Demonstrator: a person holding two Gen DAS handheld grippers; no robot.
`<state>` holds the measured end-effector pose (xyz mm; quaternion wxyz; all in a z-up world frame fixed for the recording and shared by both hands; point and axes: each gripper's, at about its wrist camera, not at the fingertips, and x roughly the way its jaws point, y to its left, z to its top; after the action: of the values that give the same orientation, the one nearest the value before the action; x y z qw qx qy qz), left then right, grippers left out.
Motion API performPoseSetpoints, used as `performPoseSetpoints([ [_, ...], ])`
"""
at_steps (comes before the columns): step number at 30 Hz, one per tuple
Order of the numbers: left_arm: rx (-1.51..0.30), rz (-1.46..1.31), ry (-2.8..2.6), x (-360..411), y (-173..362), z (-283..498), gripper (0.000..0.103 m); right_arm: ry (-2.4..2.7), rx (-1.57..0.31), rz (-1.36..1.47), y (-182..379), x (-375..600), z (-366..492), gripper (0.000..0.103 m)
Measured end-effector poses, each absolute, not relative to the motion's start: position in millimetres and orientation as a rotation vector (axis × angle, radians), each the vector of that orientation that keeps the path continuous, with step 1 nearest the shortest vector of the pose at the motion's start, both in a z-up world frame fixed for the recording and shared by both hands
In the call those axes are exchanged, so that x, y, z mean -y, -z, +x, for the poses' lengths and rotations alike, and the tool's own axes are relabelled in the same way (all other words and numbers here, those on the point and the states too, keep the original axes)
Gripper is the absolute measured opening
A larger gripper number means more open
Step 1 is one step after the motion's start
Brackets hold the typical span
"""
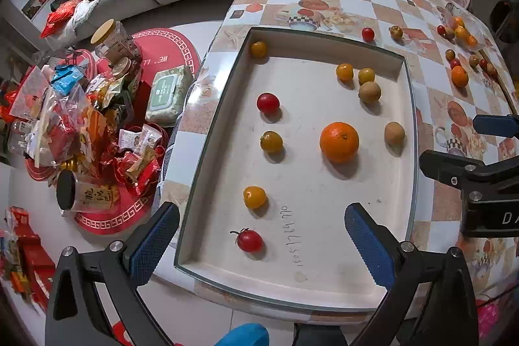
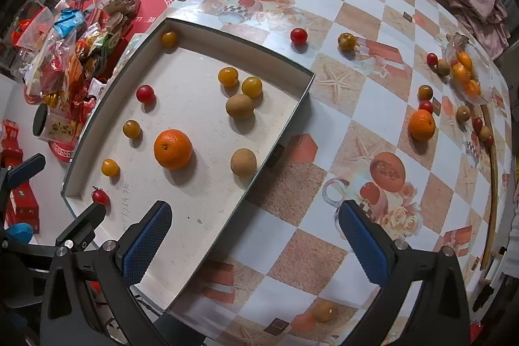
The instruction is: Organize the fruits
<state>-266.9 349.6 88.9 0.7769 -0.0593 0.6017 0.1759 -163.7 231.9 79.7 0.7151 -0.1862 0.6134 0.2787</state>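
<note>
A: While both tongs are hanging above the table [image 2: 327, 106], what is lying in the tray [image 1: 409, 106]?

B: The big orange [image 1: 339, 142] is sitting near the middle, with one brown fruit [image 1: 394, 133] just to its right and another brown fruit [image 1: 369, 92] beyond it, touching or nearly touching a pair of yellow tomatoes [image 1: 344, 72]. Down the left side, a red tomato [image 1: 268, 102], a yellow-green tomato [image 1: 271, 141], a yellow-orange tomato [image 1: 254, 197] and a stemmed red tomato [image 1: 249, 240] are lying in a loose row, well apart.

A: And the tongs?

B: The left tongs [image 1: 261, 244] are standing wide apart over the tray's near edge, gripping nothing. The right tongs [image 2: 254, 244] are also gaping apart, empty, straddling the tray's right wall and the checkered cloth.

A: Anything lying outside the tray?

B: A smaller orange [image 2: 421, 125] is resting on the cloth far right, among scattered small fruits, and a clear bag [image 2: 464, 70] is holding more beyond it.
</note>
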Motion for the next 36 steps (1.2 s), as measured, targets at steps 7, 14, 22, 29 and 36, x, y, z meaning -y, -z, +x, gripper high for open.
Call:
performPoseSetpoints([
  [7, -1.309, -0.107, -0.362, -344.4, -86.8, -265.9, 0.102, -0.619, -1.362, -0.415, -78.4, -233.6, -162.4, 0.103],
  [14, -1.311, -0.115, -0.357, -343.5, -86.2, -264.6, 0.102, -0.623, -1.362, -0.418, -77.3, -236.4, -162.8, 0.103],
  [22, -1.315, -0.12, -0.348, -342.4, -84.5, -264.1, 0.102, -0.622, -1.364, -0.417, -77.5, -236.2, -162.9, 0.103],
  [29, -1.317, -0.125, -0.344, -342.3, -83.7, -264.6, 0.102, -0.624, -1.364, -0.423, -76.4, -237.3, -164.2, 0.103],
  [36, -1.323, -0.116, -0.362, -341.7, -78.8, -265.7, 0.102, -0.625, -1.363, -0.425, -76.1, -237.9, -165.0, 0.103],
])
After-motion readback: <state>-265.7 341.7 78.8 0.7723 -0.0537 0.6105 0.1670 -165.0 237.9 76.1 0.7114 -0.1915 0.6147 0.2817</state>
